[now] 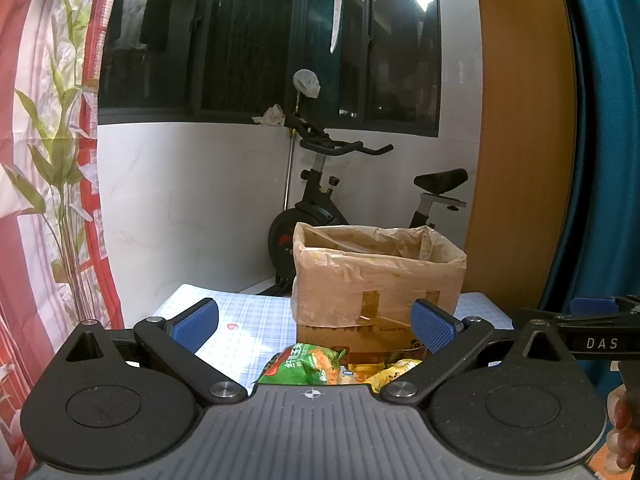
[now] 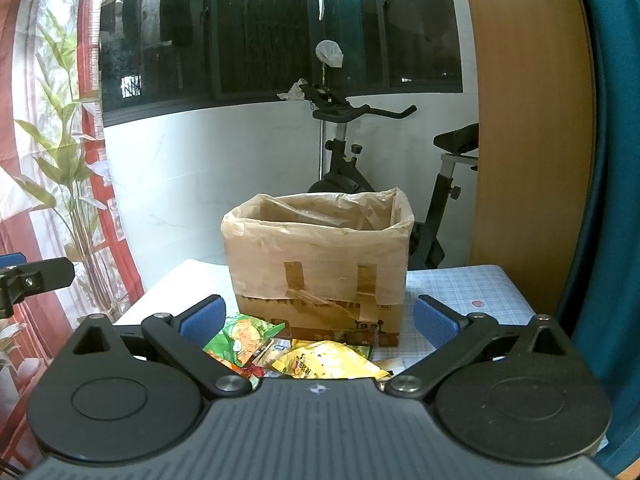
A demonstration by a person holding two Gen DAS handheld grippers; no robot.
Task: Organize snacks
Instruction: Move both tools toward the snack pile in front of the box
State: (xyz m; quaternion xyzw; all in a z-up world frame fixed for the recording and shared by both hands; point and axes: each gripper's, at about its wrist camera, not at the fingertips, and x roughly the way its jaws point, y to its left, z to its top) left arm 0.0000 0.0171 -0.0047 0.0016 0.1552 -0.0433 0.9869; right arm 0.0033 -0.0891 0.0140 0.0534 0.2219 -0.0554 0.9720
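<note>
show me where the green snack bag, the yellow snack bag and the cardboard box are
green snack bag (image 1: 300,368), left wrist view, middle of its printed front.
yellow snack bag (image 2: 328,364), right wrist view, centre of the pack.
cardboard box (image 2: 320,264), right wrist view, plastic-covered front wall.

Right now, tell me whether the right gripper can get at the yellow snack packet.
Probably yes: the right gripper is open, and the yellow snack packet lies uncovered on the table just below it, before the box.

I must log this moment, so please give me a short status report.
Left gripper open, empty. Right gripper open, empty. Snack packets loose on table before the lined cardboard box. Nothing in the way.
</note>
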